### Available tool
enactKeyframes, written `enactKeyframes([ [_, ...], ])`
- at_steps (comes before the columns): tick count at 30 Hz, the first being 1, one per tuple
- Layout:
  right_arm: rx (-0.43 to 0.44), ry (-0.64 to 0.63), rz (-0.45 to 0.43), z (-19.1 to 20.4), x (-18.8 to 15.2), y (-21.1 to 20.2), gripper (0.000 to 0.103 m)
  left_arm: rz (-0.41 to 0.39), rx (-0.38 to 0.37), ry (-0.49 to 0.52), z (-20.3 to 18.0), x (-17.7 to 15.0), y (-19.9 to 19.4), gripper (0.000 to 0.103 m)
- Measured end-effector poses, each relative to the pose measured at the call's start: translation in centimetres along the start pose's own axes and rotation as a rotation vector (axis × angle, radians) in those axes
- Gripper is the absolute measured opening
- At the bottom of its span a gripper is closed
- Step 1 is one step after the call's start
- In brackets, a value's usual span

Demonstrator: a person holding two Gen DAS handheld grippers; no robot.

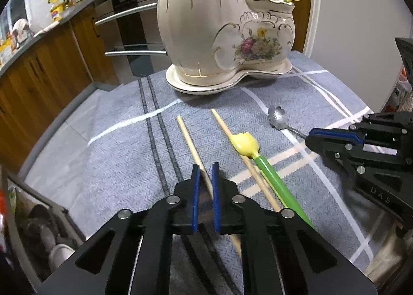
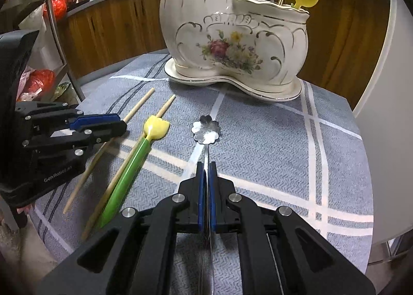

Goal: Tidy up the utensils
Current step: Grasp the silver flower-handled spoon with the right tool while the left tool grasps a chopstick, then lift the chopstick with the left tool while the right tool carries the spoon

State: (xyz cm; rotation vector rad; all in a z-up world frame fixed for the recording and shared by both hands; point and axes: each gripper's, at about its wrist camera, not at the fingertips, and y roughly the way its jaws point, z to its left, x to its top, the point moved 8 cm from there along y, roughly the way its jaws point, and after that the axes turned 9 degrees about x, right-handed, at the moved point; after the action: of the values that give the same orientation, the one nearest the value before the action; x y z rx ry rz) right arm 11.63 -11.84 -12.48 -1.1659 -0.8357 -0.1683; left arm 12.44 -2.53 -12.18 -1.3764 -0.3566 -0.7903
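My left gripper (image 1: 205, 168) straddles a wooden chopstick (image 1: 189, 140) on the cloth, its jaws narrow around the stick; I cannot tell whether they grip it. It also shows in the right wrist view (image 2: 113, 121). A second chopstick (image 1: 232, 137) lies beside a green tulip-headed utensil (image 1: 245, 143). My right gripper (image 2: 206, 166) is shut on the handle of a silver flower-bowl spoon (image 2: 207, 130), which also shows in the left wrist view (image 1: 278, 117). The cream ceramic utensil holder (image 1: 219, 29) stands at the far side of the table and holds forks, a yellow tulip utensil and wooden sticks.
A grey-blue striped cloth (image 1: 124, 155) covers the table. Wooden cabinets and an oven (image 1: 129, 37) stand beyond the far left edge. A rack with red bags (image 2: 44, 81) stands left of the table in the right wrist view. A white chair back (image 2: 382, 114) is at right.
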Motion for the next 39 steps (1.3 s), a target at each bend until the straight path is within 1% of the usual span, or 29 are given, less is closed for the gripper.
enactKeyframes([
  [4,-0.018,-0.035,-0.001,0.2,0.2,0.3,0.004,-0.002,-0.016,0.010,0.1,-0.1,-0.1,0.008],
  [7,0.003,-0.009,-0.009,-0.1,0.1,0.2,0.003,-0.004,-0.038,-0.003,0.3,-0.2,-0.2,0.005],
  [9,0.016,0.006,-0.028,-0.3,0.2,-0.2,0.003,-0.014,-0.052,-0.013,0.5,-0.1,-0.5,0.005],
  [13,0.039,0.009,-0.113,-0.4,1.4,-2.2,0.003,-0.064,-0.064,-0.024,0.7,0.5,-1.8,0.005],
  [14,0.052,0.010,-0.152,-0.3,1.8,-3.0,0.003,-0.076,-0.067,-0.028,0.7,0.6,-2.2,0.005],
  [16,0.065,0.012,-0.211,-0.3,2.5,-4.4,0.003,-0.112,-0.074,-0.042,0.9,1.1,-3.1,0.005],
  [18,0.073,0.015,-0.259,-0.2,3.0,-5.5,0.003,-0.165,-0.089,-0.062,1.2,1.7,-4.4,0.005],
  [19,0.081,0.017,-0.298,-0.2,3.5,-6.3,0.003,-0.188,-0.095,-0.070,1.3,1.9,-4.9,0.005],
  [22,0.091,0.010,-0.388,-0.1,4.6,-8.1,0.003,-0.282,-0.111,-0.085,1.5,2.9,-7.0,0.005],
  [26,0.089,0.006,-0.482,-0.1,6.3,-10.0,0.003,-0.413,-0.107,-0.100,1.6,4.3,-9.7,0.005],
  [28,0.093,0.004,-0.533,-0.1,7.7,-11.2,0.003,-0.469,-0.101,-0.126,2.0,5.4,-10.8,0.005],
  [31,0.102,-0.005,-0.596,-0.5,9.9,-12.4,0.003,-0.532,-0.116,-0.158,2.4,7.4,-12.2,0.005],
  [33,0.103,-0.007,-0.620,-0.9,11.5,-12.7,0.003,-0.585,-0.120,-0.170,2.7,9.5,-12.8,0.005],
  [39,0.095,0.026,-0.697,-3.2,16.4,-12.8,0.003,-0.650,-0.132,-0.220,3.8,15.9,-12.6,0.005],
])
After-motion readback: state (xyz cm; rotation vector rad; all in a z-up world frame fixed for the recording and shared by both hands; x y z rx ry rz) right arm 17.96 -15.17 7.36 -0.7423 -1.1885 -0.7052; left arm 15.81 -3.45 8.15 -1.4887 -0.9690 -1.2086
